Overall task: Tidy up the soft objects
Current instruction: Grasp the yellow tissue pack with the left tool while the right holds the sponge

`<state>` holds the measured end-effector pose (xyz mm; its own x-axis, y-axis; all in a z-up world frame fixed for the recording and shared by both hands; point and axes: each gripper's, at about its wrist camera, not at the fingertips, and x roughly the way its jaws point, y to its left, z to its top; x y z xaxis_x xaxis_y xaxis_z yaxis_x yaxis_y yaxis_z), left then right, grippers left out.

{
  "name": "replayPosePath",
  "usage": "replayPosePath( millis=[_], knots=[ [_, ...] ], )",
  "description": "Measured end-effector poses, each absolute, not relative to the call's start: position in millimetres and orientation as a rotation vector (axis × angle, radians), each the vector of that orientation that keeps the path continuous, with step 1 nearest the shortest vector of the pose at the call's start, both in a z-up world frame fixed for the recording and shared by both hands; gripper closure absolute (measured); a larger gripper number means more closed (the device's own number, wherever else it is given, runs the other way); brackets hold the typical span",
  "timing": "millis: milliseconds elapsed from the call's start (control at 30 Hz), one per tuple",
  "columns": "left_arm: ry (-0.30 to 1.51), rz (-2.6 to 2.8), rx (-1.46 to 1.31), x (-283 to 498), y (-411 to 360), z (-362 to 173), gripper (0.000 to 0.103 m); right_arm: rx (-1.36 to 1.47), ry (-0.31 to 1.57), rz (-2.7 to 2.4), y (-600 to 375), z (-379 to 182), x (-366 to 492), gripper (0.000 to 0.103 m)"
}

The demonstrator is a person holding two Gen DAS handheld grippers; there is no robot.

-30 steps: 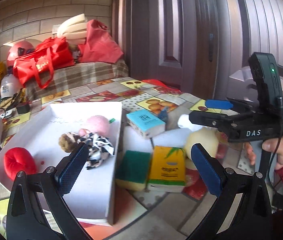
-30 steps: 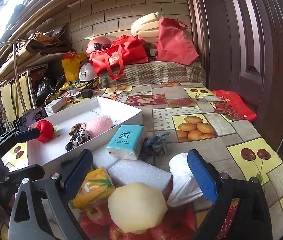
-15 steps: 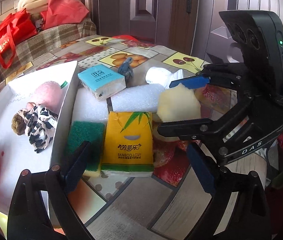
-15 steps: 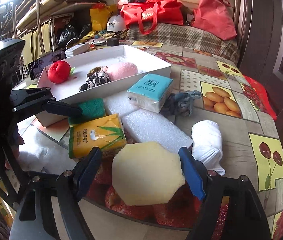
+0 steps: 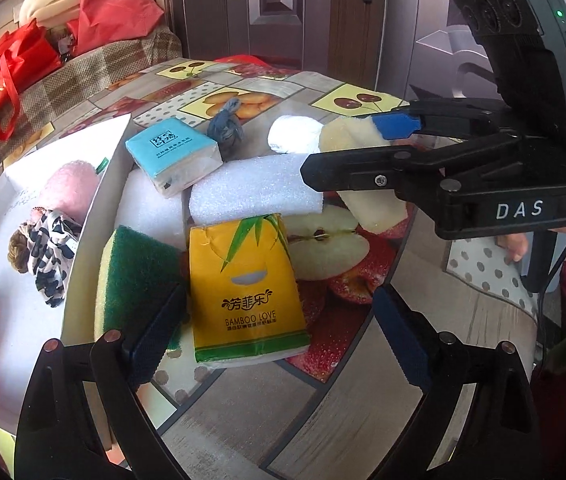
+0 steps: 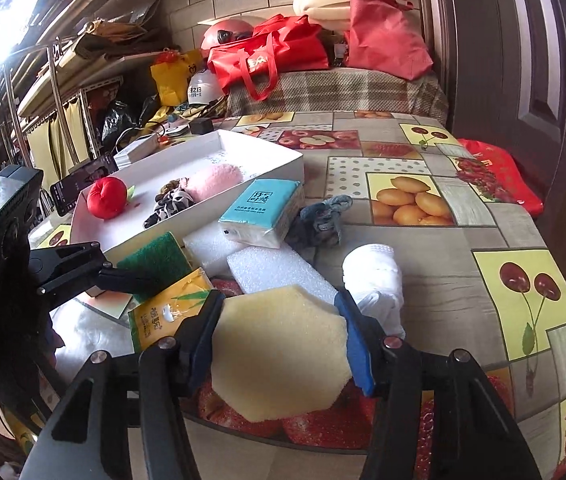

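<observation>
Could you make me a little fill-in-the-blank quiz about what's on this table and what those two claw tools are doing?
1. The right gripper has its pads against a pale yellow ____.
2. The left gripper, jaws wide, hovers over a yellow tissue pack printed with the words BAMBOO ____.
3. Inside the white tray, next to the pink plush, sits a ____ plush apple.
4. The green scouring pad lies ____ the tray.

Missing words: sponge; LOVE; red; outside
</observation>
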<state>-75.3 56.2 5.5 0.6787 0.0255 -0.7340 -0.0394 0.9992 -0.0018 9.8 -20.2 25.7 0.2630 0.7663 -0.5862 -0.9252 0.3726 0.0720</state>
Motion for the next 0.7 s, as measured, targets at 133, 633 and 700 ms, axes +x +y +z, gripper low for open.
replayPosePath(
  millis=[133,633,700],
  knots=[
    [0.891,0.068,-0.046,-60.4,60.3,-4.1,0.036,-0.309,0.576,1.164,-21.4,27.1,8.3,0.047],
    [0.677,0.150,-0.043,-89.9,63.0,21.8,0.054,-0.282,0.560,1.156,-26.5,30.3,9.9,0.047],
    [0.634,0.169,-0.035,-97.6,62.6,26.9,0.054,-0.283,0.553,1.151,-26.9,30.8,8.9,0.047]
  ],
)
